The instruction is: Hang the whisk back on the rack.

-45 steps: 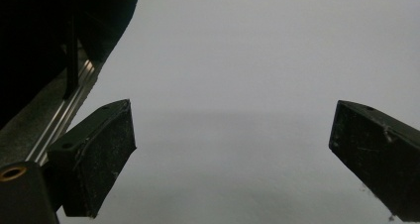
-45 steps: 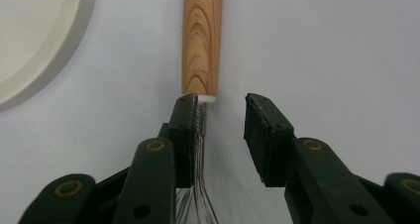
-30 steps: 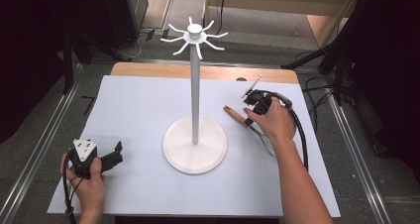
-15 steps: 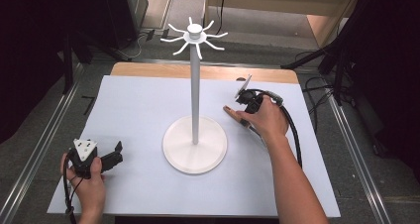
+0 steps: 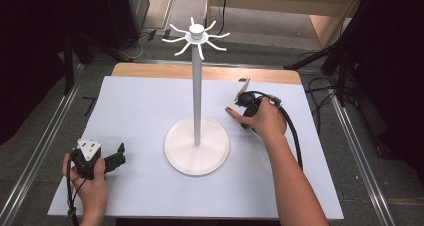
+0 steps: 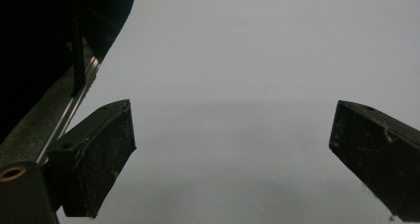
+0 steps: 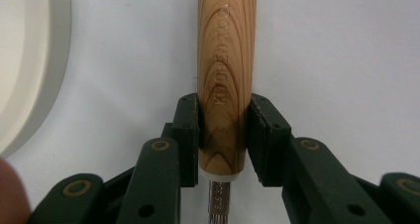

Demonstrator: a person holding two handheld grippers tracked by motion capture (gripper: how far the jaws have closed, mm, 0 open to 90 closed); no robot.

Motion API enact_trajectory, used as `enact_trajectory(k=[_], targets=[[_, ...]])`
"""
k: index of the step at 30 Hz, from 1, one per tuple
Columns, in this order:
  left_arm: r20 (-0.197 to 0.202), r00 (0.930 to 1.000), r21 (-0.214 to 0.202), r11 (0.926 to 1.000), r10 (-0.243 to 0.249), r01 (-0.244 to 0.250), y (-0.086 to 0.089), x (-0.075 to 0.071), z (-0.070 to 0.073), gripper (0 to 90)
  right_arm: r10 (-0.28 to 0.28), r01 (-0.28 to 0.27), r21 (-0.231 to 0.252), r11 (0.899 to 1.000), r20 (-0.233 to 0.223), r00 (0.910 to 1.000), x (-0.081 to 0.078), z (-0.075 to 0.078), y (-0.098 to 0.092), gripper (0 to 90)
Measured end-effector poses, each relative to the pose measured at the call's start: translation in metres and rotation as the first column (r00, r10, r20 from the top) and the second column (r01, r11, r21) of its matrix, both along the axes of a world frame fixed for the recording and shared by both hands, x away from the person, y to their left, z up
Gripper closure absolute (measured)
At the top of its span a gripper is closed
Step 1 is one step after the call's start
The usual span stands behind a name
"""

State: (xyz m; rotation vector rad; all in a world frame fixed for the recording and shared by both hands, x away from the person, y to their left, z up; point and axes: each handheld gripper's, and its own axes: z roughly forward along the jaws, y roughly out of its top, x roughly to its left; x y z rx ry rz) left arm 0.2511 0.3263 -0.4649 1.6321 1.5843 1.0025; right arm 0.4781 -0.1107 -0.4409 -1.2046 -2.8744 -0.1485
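Observation:
A wooden handle [image 7: 227, 60] with engraved lettering lies on the pale sheet, with a thin metal shaft running back from its near end. My right gripper [image 7: 223, 130] is shut on the handle near that end. In the high view my right gripper [image 5: 248, 105] sits right of the white stand's base [image 5: 196, 147], and the handle's tip [image 5: 232, 111] points toward the stand. My left gripper [image 5: 119, 152] rests at the table's front left, held by a hand. It is open; in the left gripper view the left gripper [image 6: 233, 149] has only bare sheet between its jaws.
The white stand's thin pole [image 5: 197, 86] rises mid-table to a crown of curved hooks [image 5: 196, 35]. A pale sheet [image 5: 145, 111] covers the table. A metal rail [image 5: 45, 141] runs along the left edge. The right gripper's black cable [image 5: 294, 136] trails along the forearm.
My right hand and gripper have shifted a little left toward the stand, staying on the wooden handle. The left gripper has not moved.

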Motion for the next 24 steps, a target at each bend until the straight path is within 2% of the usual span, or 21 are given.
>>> enact_trajectory(k=[5, 9, 12, 17, 19, 21, 22, 24], targets=[[-0.002, 1.0, -0.004, 1.0, 0.0, 0.0, 0.001, 0.0, 0.0, 4.4, 0.009, -0.009, -0.019, 1.0, 0.0, 1.0, 0.0, 0.0, 0.002, 69.5], [-0.005, 1.0, -0.002, 1.0, 0.001, -0.001, 0.0, 0.0, 0.0, 4.4, -0.031, 0.031, -0.023, 0.999, -0.001, 0.9995, 0.0, 0.0, 0.004, 69.6], [-0.011, 0.9999, -0.007, 1.0, 0.0, 0.0, 0.001, 0.001, 0.0, 4.4, -0.037, 0.037, -0.039, 0.999, -0.005, 0.9993, 0.0, 0.0, 0.006, 69.5], [-0.011, 0.9999, -0.019, 0.9998, 0.001, -0.001, 0.002, 0.002, 0.0, 4.3, -0.023, 0.024, -0.064, 0.998, 0.008, 0.9997, -0.001, 0.0, 0.009, 70.0], [-0.014, 0.9999, -0.02, 0.9998, 0.003, -0.003, 0.002, 0.002, 0.0, 4.3, -0.018, 0.019, -0.05, 0.999, 0.015, 0.9997, -0.002, 0.001, 0.007, 70.2], [-0.018, 0.9998, -0.021, 0.9998, 0.004, -0.004, 0.002, 0.002, 0.0, 4.3, -0.016, 0.017, -0.017, 1.0, 0.024, 0.9996, -0.005, 0.002, 0.003, 70.4], [-0.018, 0.9998, -0.021, 0.9998, 0.004, -0.005, 0.002, 0.002, 0.0, 4.4, -0.02, 0.019, 0.008, 1.0, 0.036, 0.9992, -0.006, 0.002, 0.0, 70.5], [-0.019, 0.9998, -0.021, 0.9998, 0.004, -0.004, 0.002, 0.002, 0.0, 4.3, -0.022, 0.02, 0.024, 1.0, 0.076, 0.9969, -0.011, 0.007, -0.007, 70.5]])
